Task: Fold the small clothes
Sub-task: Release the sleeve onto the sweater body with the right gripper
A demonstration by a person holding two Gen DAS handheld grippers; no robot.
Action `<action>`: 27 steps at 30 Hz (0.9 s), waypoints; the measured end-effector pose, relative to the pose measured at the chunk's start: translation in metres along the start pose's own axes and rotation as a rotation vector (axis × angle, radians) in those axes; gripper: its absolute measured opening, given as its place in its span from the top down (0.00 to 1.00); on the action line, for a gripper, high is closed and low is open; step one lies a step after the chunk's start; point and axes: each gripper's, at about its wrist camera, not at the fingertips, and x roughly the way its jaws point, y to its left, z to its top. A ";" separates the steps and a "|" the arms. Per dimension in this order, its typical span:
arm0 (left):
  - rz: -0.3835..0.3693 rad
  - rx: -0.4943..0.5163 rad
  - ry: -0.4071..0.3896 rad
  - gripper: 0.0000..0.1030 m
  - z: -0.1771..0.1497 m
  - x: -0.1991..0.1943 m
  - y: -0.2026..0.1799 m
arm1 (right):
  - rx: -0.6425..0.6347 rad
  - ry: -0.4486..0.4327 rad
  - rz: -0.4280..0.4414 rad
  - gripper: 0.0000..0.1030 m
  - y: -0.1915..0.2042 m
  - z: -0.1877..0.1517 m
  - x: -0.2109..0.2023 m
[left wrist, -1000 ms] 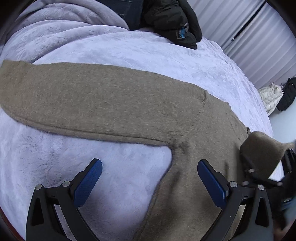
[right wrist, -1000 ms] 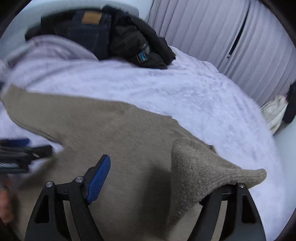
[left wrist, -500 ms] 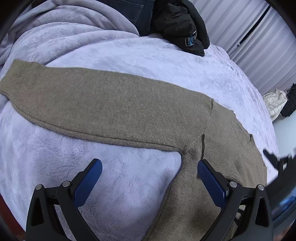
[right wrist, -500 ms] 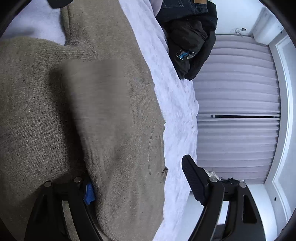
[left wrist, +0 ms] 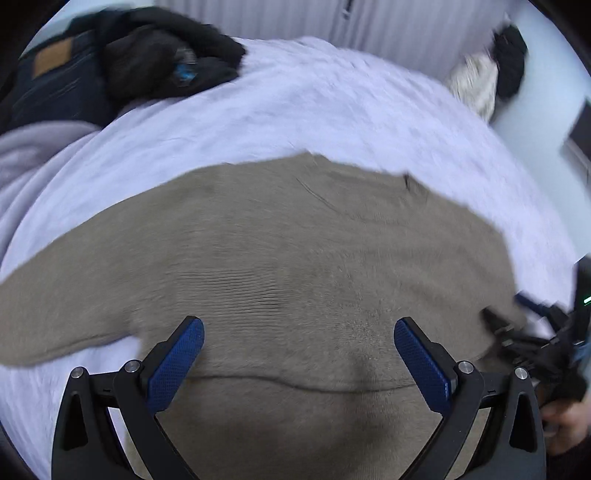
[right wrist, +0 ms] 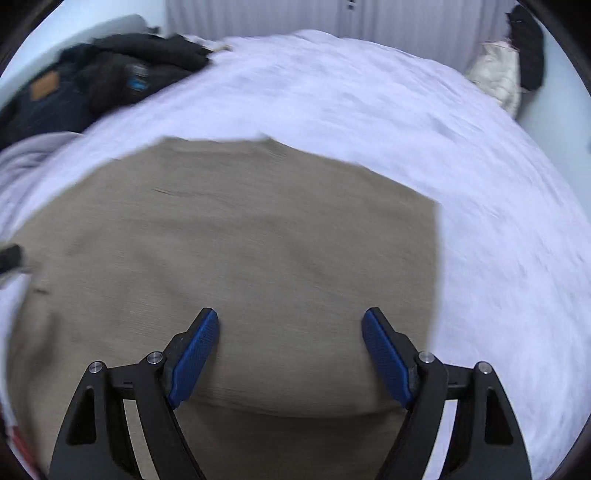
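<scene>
Left wrist view: the picture is smeared by motion, so fine detail is lost. The left gripper (left wrist: 299,332) stands with jaws wide and nothing between them, over a taupe knit sweater (left wrist: 280,251) that lies flat on the bed (left wrist: 332,110). One sleeve (left wrist: 55,314) runs off toward the left edge, its cuff cut off by the frame. A seam or fold line crosses the knit just below the pads. At the right edge the right gripper (left wrist: 532,339) shows only as a dark blur over the sweater's edge, with part of a hand (left wrist: 565,424) under it. At the head of the bed lies a heap of dark clothes (left wrist: 155,62); jeans (left wrist: 51,74) in it carry a brown patch whose writing cannot be read, and a small blue label on the black garment is too blurred to read. A cream bag (left wrist: 476,81) sits in the far corner by the curtain (left wrist: 388,22).

Right wrist view: also blurred. The right gripper (right wrist: 290,332) has its jaws wide, empty, over the sweater (right wrist: 240,258), which here looks like a plain block with a straight right edge, possibly a folded-in side. The bed (right wrist: 406,110) fills the rest. A dark shape at the left edge is too cut off to identify.
</scene>
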 end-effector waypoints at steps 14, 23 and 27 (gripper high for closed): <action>0.117 0.071 0.052 0.00 0.008 0.044 -0.023 | -0.020 -0.094 0.109 0.13 0.022 0.028 -0.015; 0.115 -0.030 0.036 0.00 0.003 0.038 0.006 | 0.297 0.014 0.008 0.03 -0.010 0.041 0.033; 0.106 -0.021 0.027 0.00 -0.014 0.031 0.011 | 0.198 -0.013 0.125 0.03 0.023 0.013 0.004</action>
